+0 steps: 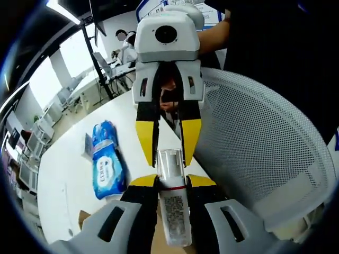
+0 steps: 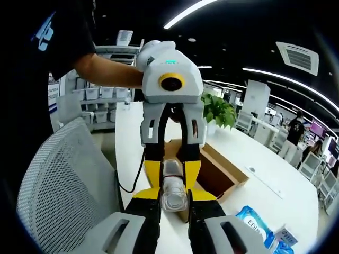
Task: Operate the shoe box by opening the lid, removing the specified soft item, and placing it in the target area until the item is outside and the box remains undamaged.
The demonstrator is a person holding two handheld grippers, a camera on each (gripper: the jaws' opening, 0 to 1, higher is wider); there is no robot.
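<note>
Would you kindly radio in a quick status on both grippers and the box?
Left gripper and right gripper both shut on one clear plastic bottle. Brown cardboard shoe box open on the white table. Blue soft pack outside.

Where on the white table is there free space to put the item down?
Free: the white table left of the blue packs in the left gripper view, and the stretch between cardboard box and plant. Crowded: the near edge, where left gripper and right gripper clamp the clear bottle.
</note>
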